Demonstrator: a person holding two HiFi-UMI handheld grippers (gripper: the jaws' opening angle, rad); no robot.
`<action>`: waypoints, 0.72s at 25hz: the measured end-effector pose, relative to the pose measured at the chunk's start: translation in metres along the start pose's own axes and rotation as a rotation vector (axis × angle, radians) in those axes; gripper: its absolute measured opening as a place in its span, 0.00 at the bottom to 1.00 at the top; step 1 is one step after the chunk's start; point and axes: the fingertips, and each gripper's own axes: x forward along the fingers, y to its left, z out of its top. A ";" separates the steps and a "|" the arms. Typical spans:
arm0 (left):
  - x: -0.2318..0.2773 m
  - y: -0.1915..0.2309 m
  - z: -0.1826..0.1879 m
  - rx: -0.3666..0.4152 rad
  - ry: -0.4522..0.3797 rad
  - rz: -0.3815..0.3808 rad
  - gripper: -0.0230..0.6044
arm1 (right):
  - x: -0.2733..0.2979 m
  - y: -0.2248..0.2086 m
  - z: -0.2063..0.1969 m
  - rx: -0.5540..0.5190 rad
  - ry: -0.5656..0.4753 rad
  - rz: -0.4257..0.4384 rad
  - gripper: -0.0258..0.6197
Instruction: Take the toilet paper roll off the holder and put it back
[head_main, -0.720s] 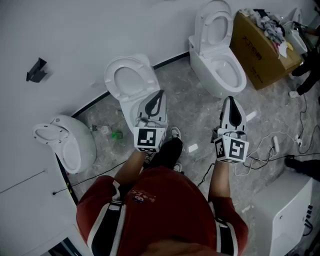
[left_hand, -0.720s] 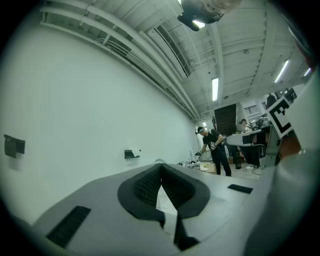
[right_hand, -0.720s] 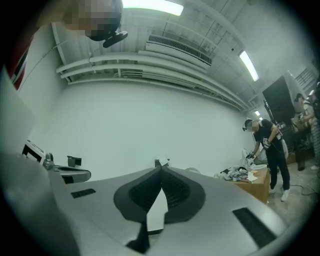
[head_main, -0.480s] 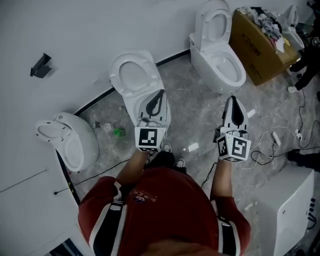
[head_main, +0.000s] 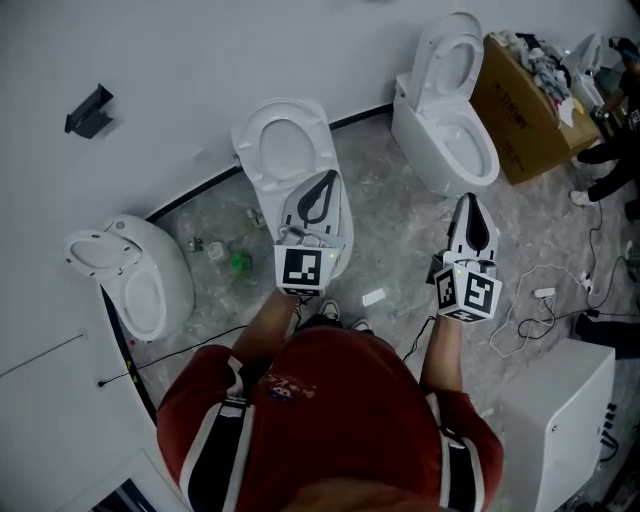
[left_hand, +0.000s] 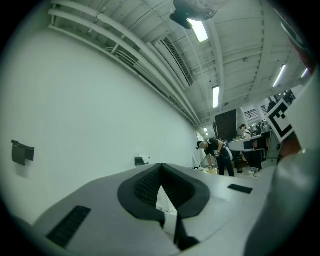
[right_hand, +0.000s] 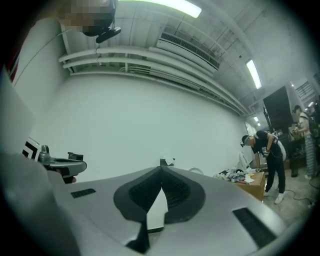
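Here the person in a red shirt (head_main: 330, 420) stands on the grey floor (head_main: 400, 250) and holds both grippers out in front, pointing toward the white wall (head_main: 200, 50). The jaws of the left gripper (head_main: 322, 190) are closed, tip against tip, with nothing between them. The jaws of the right gripper (head_main: 470, 215) are closed in the same way and also hold nothing.

In the right gripper view, a small dark holder (right_hand: 166, 161) sits on the wall, just above the jaw tips and well apart from them. The white thing on it seems to be the toilet paper roll (right_hand: 170, 160), but it is too small to be sure.

Three white toilets (head_main: 285, 150) stand on the floor near the wall, and a cardboard box (head_main: 520, 110) is at the right.
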 end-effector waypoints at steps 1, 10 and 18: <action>0.000 0.009 -0.002 -0.009 0.002 0.001 0.07 | 0.004 0.007 0.000 0.006 0.001 0.001 0.05; 0.026 0.042 -0.008 -0.036 0.009 0.010 0.07 | 0.032 0.007 0.009 -0.025 -0.037 -0.043 0.05; 0.091 0.019 -0.002 -0.001 -0.011 0.035 0.07 | 0.083 -0.054 0.006 0.027 -0.069 -0.036 0.05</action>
